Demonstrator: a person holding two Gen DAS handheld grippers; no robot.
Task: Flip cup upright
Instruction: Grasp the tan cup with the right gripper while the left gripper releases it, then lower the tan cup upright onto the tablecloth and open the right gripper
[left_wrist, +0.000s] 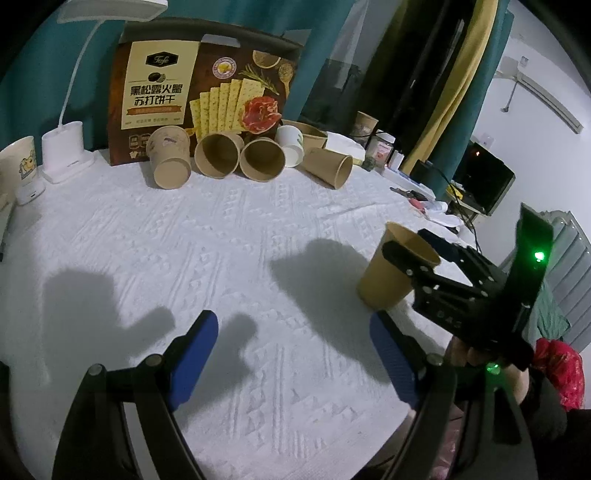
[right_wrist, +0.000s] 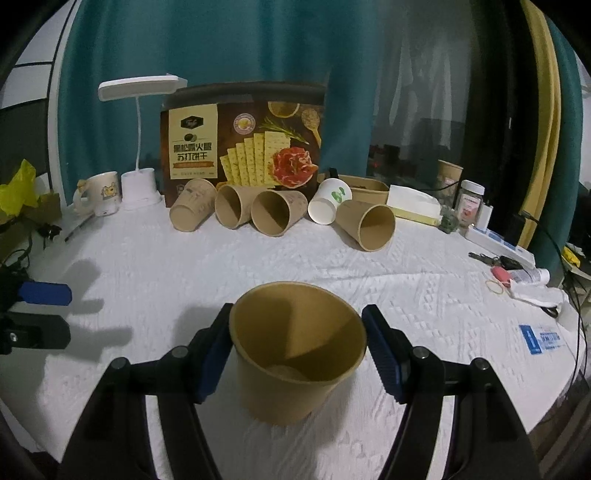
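Note:
A brown paper cup (right_wrist: 295, 354) stands upright on the white cloth, mouth up, between the blue pads of my right gripper (right_wrist: 297, 354). The left pad touches the cup's rim; a small gap shows at the right pad, so the jaws look open around it. The same cup (left_wrist: 391, 273) shows in the left wrist view with the right gripper (left_wrist: 417, 266) at its rim. My left gripper (left_wrist: 291, 354) is open and empty over bare cloth, left of the cup.
Several paper cups (right_wrist: 273, 216) lie on their sides in a row at the back, in front of a cracker box (right_wrist: 243, 144). A white lamp (right_wrist: 138, 184) and mug (right_wrist: 103, 192) stand back left. Small clutter (right_wrist: 517, 277) lies at the right edge.

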